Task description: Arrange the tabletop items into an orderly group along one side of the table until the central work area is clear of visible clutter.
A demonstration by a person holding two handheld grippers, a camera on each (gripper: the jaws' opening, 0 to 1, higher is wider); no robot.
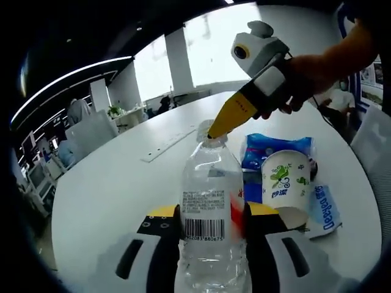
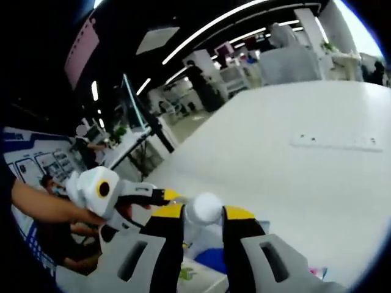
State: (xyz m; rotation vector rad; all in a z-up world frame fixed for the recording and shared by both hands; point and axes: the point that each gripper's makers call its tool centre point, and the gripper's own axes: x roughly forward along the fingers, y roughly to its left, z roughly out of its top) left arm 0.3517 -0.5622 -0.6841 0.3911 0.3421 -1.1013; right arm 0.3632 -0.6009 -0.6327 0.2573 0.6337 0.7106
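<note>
Clear ribbed plastic bottle (image 1: 211,207), white cap (image 2: 204,209)

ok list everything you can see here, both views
water bottle: 1, clear with white cap and barcode label, upright on the table between the left gripper's jaws
paper cup: 1, white with green print, just right of the bottle
snack packet: 1, blue, lying behind the cup
flat wrapper: 1, pale blue and white with blue lettering, lying right of the cup
table: 1, white, rounded
power strip: 1, white, set in the tabletop farther back
left gripper: black and yellow, jaws around the bottle's body
right gripper: black and yellow, jaws at the bottle's cap
person's hand: holding the right gripper
</note>
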